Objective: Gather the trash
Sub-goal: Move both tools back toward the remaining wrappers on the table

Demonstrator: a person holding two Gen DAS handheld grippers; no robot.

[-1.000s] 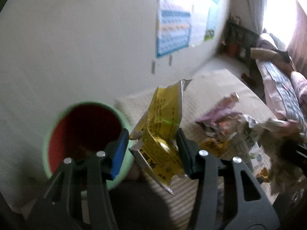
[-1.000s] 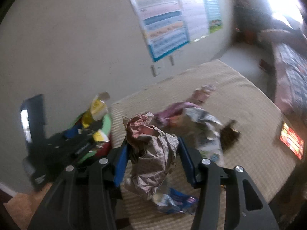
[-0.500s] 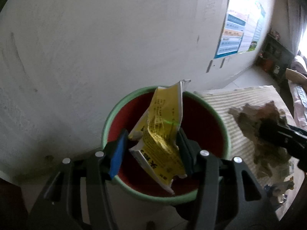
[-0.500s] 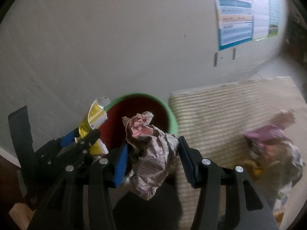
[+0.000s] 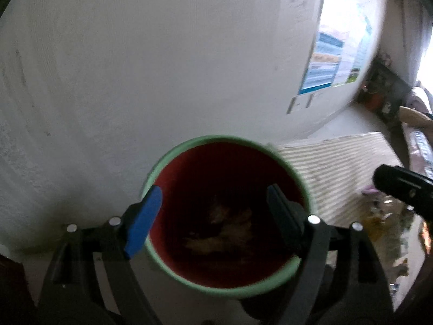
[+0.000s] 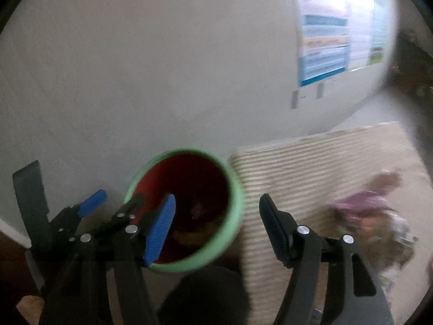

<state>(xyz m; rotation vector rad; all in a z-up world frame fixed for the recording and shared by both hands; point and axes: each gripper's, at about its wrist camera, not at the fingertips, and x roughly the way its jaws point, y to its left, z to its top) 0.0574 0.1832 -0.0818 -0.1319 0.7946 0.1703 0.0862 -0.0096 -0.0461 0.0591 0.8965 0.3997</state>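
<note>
Green-rimmed and red inside, the bin [image 5: 295, 266] stands against the white wall [image 5: 162, 67] and serves as the landmark for both views. Left gripper [image 5: 213, 211] hangs directly above the bin's mouth; its jaws have just been opening and stand wide, with nothing between them. Crumpled trash [image 5: 224, 230] lies dimly at the bottom of the bin, its pieces too dark to tell apart. Right gripper [image 6: 216, 224] hovers over the bin's right rim, beside the left gripper; its jaws have likewise just been opening and stand apart, empty. To the right of the bin, a striped mat [image 6: 311, 168] lies just beside it, and further right on the mat sits a blurred pile of wrappers [image 6: 373, 216]. A poster [image 6: 324, 46] hangs on the wall beyond the bin.
</note>
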